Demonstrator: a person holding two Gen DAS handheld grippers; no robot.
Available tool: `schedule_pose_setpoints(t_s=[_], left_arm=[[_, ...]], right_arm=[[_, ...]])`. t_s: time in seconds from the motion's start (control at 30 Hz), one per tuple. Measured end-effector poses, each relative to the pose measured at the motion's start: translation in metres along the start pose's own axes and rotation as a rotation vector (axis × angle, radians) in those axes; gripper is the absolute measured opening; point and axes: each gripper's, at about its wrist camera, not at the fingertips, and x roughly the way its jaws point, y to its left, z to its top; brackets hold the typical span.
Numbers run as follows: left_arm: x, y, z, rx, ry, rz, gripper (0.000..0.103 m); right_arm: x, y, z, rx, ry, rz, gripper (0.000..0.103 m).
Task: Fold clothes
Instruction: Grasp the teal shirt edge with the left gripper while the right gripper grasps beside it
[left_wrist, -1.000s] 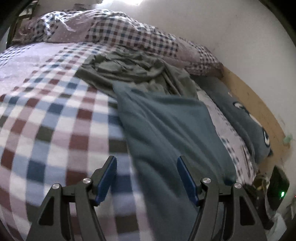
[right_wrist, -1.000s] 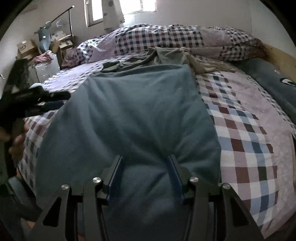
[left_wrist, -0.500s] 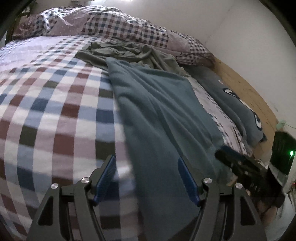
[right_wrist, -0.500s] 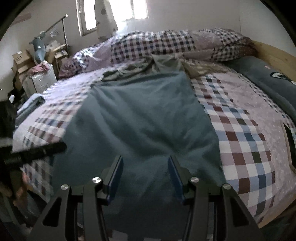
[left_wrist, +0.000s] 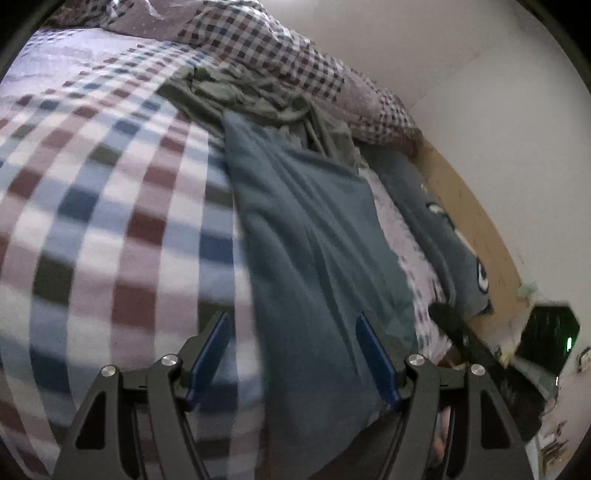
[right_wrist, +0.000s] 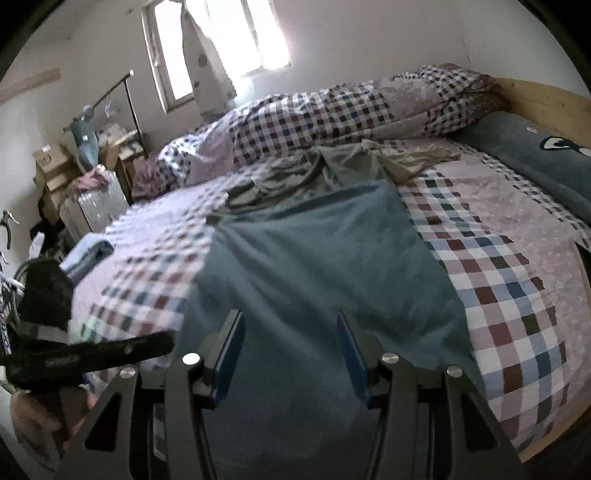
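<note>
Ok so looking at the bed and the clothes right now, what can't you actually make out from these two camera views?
- Teal garment: its near hem is cut off behind the right gripper in the right wrist view, and behind the left gripper in the left wrist view.
- Olive garment: crumpled, and partly under the teal one; its type is unclear.
- Checked bedsheet: motion-blurred in the left wrist view.

A home bedroom: a bed (right_wrist: 517, 280) with checked bedding lies ahead of the tool, a window (right_wrist: 221, 44) beyond it, cluttered boxes (right_wrist: 51, 166) to the left.
</note>
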Motion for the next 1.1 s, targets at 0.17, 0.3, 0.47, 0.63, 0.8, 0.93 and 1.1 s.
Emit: schedule_pose_setpoints(t_s=[0.17,0.3,0.47,0.63,0.8,0.93,1.1], left_arm=[[0.008,0.013,0.038,-0.045,-0.017,-0.045,0.074],[0.022,0.033,0.066,-0.106,-0.014,-0.075,0.074],[0.043,0.061,0.094,-0.182,0.022,-0.133,0.074],[0.064,0.069,0.118,-0.184,0.030,-0.173,0.074],[0.084,0.068,0.136,-0.160,0.061,-0.186,0.074],[0.100,0.067,0.149,-0.142,0.088,-0.196,0.074],[0.119,0.064,0.163,-0.109,0.136,-0.206,0.074]], right_arm=[[0.001,0.016,0.005,-0.006,-0.035,0.020,0.055],[0.006,0.020,0.008,-0.001,-0.048,0.029,0.055],[0.014,0.022,0.014,0.031,-0.066,0.042,0.055],[0.022,0.026,0.015,0.021,-0.058,0.048,0.055],[0.028,0.029,0.013,0.007,-0.047,0.047,0.055],[0.032,0.031,0.011,0.005,-0.036,0.047,0.055],[0.034,0.036,0.007,-0.026,-0.029,0.037,0.055]])
